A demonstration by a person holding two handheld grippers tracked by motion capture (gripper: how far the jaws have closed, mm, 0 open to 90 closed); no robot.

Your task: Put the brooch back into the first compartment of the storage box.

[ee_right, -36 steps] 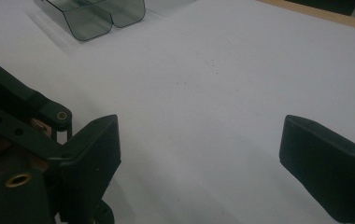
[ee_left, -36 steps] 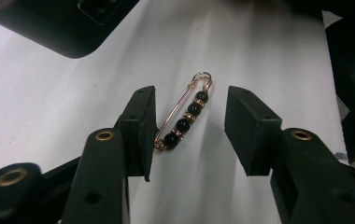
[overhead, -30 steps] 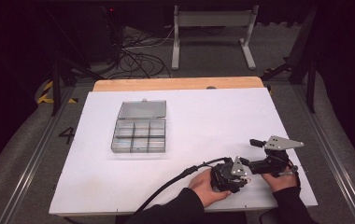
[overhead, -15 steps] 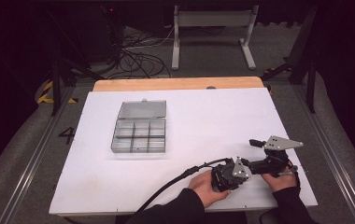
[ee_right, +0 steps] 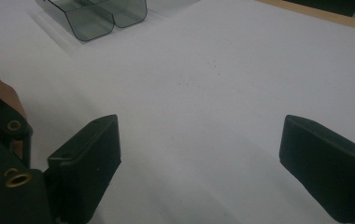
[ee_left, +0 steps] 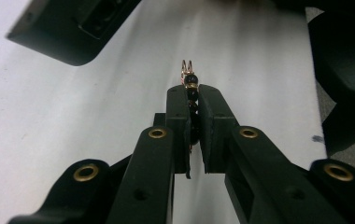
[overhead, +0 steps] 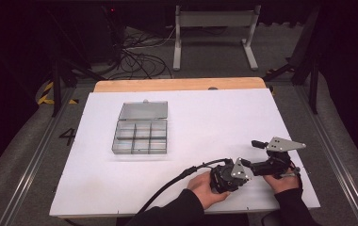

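Observation:
My left gripper is shut on a small string of black beads with a gold wire end, which pokes out past the fingertips above the white table. In the high view the left gripper lies low near the table's front edge, held by a hand, right beside my right gripper. The right gripper stands wide open over bare table, with nothing between its pads.
A clear compartment box with its lid open sits left of centre on the white table; its corner shows far off in the right gripper view. The table's right edge runs close by.

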